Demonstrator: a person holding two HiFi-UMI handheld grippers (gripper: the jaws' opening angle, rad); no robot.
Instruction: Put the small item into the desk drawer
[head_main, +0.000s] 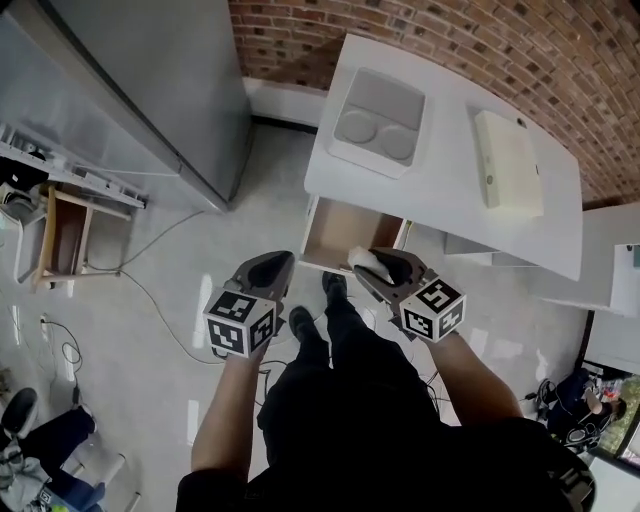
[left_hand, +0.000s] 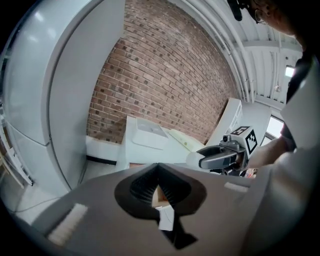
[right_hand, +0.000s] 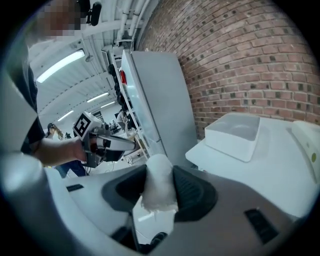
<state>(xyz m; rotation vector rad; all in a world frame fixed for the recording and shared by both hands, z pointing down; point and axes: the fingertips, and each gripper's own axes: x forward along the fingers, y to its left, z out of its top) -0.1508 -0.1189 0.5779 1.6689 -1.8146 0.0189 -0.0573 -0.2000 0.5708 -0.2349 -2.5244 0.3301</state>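
Your right tool (head_main: 386, 270) is clamping the small white item (head_main: 361, 259) by the open drawer's (head_main: 330, 235) front lip, under the counter's (head_main: 450, 180) near edge, seemingly for dropping in; your left tool (head_main: 274, 266) is hanging clenched and empty.

Your left gripper (head_main: 272, 266) points forward and slightly down. Its jaws meet at the tips, with nothing between them. Your right gripper (head_main: 375, 265) sits beside it at about the same height, set apart and angled inward. Its jaws are clamped on the item (right_hand: 159, 182). Your left arm (head_main: 225, 410) and right arm (head_main: 480, 380) both reach forward from your torso.
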